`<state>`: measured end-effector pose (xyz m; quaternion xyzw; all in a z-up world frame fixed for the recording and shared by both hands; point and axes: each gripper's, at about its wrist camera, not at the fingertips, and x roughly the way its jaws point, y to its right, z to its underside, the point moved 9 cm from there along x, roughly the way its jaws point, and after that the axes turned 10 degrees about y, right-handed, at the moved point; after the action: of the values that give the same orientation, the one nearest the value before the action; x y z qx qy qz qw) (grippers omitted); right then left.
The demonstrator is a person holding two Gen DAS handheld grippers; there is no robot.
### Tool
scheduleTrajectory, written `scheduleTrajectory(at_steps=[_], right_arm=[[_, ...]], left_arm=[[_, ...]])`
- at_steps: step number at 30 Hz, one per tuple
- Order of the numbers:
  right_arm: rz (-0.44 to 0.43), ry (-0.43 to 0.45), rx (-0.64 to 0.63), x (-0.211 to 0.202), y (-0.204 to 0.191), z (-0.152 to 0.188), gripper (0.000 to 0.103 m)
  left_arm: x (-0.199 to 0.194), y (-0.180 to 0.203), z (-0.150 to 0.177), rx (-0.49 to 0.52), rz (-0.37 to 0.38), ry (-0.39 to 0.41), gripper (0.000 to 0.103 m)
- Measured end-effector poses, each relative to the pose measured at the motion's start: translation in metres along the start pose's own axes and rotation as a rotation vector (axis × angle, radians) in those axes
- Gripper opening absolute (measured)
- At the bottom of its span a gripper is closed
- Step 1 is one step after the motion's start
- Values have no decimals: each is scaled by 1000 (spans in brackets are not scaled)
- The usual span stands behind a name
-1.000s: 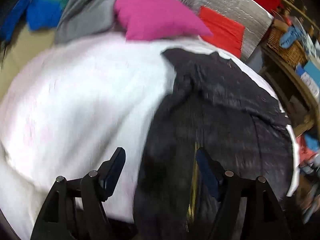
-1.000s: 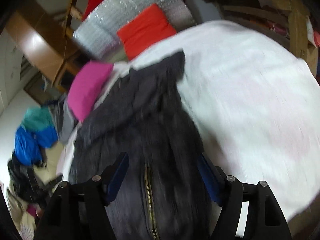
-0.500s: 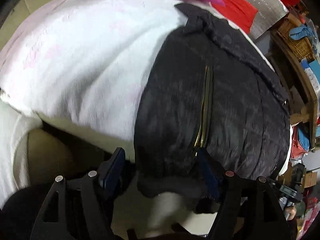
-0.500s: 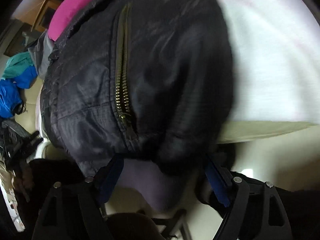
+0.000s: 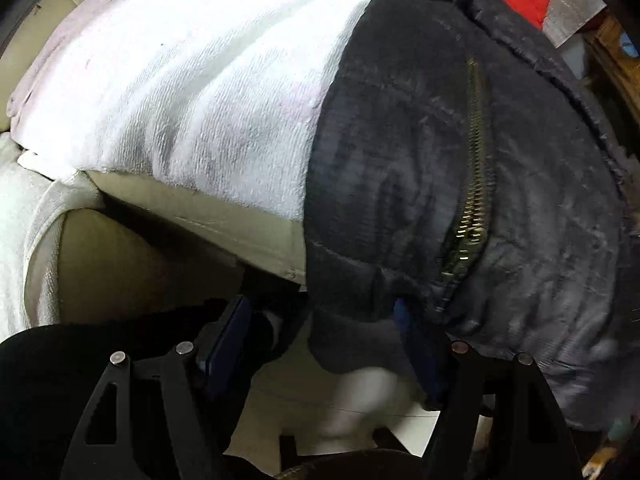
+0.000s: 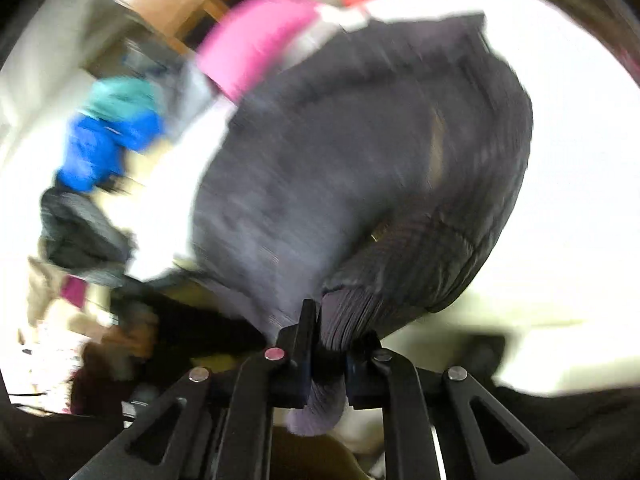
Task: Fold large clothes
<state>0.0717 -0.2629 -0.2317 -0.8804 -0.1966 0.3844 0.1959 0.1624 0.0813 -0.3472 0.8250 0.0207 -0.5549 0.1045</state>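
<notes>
— Where's the jacket?
— On the white towel, hem hanging over the near edge. My right tongs pinch that hem tight; my left tongs gape around it, not pressing, floor below.

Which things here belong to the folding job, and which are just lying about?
Job:
- black jacket
- white towel it lies on
- right gripper, jaws shut on its hem
- left gripper, jaws open at the hem

Lying about:
- pink cushion
- blue and teal garment
</notes>
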Motion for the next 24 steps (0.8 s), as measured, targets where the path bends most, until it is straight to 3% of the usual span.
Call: scheduleTrajectory(at_steps=[3, 8, 12, 14, 15, 19, 24], right_arm=[[9, 54, -60, -1, -13, -25, 13], [33, -18, -15, 25, -5, -8, 13], [24, 1, 26, 22, -11, -3, 13], [25, 13, 35, 24, -12, -8, 13], [30, 20, 33, 20, -13, -10, 13], [42, 44, 17, 12, -20, -18, 13], [43, 85, -33, 4, -39, -37, 13]], left_arm=[[9, 8, 2, 18, -15, 0, 82], [29, 10, 6, 9, -12, -15, 87], [32, 10, 5, 0, 23, -2, 84], [28, 19, 6, -2, 101, 9, 50], [23, 24, 7, 13, 119, 21, 50], [6, 29, 11, 6, 190, 38, 24], [-34, 30, 10, -23, 297, 81, 19]])
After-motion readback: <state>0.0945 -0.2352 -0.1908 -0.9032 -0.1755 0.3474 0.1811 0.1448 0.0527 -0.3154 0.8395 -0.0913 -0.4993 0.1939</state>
